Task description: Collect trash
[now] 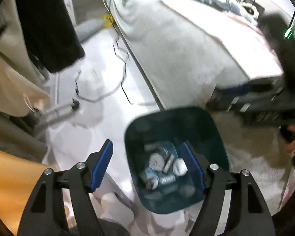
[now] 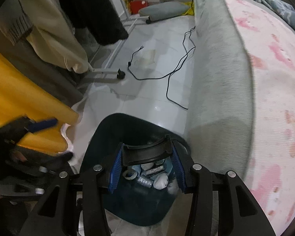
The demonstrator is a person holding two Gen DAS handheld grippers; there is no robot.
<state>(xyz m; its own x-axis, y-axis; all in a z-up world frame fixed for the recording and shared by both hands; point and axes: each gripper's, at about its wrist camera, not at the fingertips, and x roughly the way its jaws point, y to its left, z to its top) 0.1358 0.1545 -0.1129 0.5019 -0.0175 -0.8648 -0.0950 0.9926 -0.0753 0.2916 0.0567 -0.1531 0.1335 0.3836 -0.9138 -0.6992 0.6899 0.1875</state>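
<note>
A dark teal trash bin (image 1: 131, 137) stands on the white floor beside the bed; it also shows in the right wrist view (image 2: 112, 125). Inside lie several pieces of trash (image 1: 165, 167): crumpled white tissues, small bottles and wrappers. My left gripper (image 1: 146, 161) is open and empty, hovering above the bin's left rim. My right gripper (image 2: 146, 164) is shut on a black curved plastic piece (image 2: 145, 153) and holds it right over the bin's opening. The right gripper's body shows blurred at the right edge of the left wrist view (image 1: 265, 106).
A grey bed side (image 2: 216, 78) with a pink-patterned sheet runs along the right. A black cable (image 2: 173, 72) trails over the floor. A clothes rack with hanging garments (image 2: 68, 29) and a yellow cloth (image 2: 19, 98) stand on the left. A grey cushion (image 2: 163, 9) lies further back.
</note>
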